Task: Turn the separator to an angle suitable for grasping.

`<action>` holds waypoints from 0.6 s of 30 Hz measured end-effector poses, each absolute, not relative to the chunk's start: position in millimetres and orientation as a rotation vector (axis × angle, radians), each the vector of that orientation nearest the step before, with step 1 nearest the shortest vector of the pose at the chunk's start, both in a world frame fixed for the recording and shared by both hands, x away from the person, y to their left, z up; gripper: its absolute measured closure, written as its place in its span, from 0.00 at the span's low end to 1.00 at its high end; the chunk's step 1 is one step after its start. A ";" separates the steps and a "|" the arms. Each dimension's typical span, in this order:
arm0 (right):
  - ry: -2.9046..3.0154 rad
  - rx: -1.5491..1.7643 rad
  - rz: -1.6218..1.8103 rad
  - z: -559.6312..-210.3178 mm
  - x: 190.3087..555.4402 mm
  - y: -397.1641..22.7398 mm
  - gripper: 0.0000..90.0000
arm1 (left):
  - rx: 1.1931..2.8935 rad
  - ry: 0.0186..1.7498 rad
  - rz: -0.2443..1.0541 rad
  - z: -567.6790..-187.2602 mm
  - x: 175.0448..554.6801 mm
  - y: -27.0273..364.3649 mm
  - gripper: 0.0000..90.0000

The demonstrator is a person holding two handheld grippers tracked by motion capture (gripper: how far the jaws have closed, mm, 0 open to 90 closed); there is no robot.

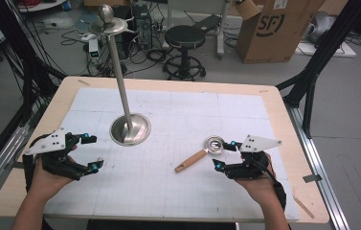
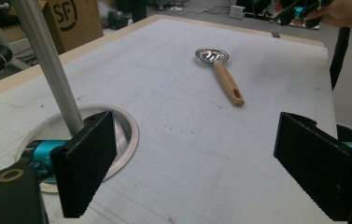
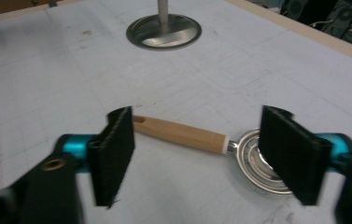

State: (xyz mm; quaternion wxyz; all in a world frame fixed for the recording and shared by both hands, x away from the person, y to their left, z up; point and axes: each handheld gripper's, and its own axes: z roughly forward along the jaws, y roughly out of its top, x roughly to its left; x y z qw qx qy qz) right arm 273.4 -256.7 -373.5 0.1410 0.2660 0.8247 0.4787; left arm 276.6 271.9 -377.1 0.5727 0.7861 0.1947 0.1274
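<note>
A small metal strainer with a wooden handle (image 1: 193, 159) lies flat on the white mat, its round metal head (image 1: 214, 143) toward the right. My right gripper (image 1: 225, 154) is open just right of it; in the right gripper view the wooden handle (image 3: 180, 133) and metal head (image 3: 257, 161) lie between and beyond the jaws, untouched. A tall metal stand has its round base (image 1: 130, 129) on the mat and a hooked top (image 1: 107, 23). My left gripper (image 1: 92, 152) is open, left of the base (image 2: 124, 135), with nothing in it.
The white gridded mat (image 1: 178, 187) covers most of the wooden table (image 1: 283, 120). Beyond the table stand a black stool (image 1: 184, 38) and a cardboard box (image 1: 276, 26), with cables on the floor. Black frame legs flank the table.
</note>
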 end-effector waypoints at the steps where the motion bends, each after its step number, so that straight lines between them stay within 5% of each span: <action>1: 2.381 0.768 1.382 -373.5 273.4 -256.7 0.46 | 1.842 0.456 0.301 -377.0 276.7 272.3 0.15; 18: 2.593 0.659 1.220 -400.6 282.1 -212.8 0.99 | 1.836 0.458 0.300 -377.4 277.0 273.6 0.16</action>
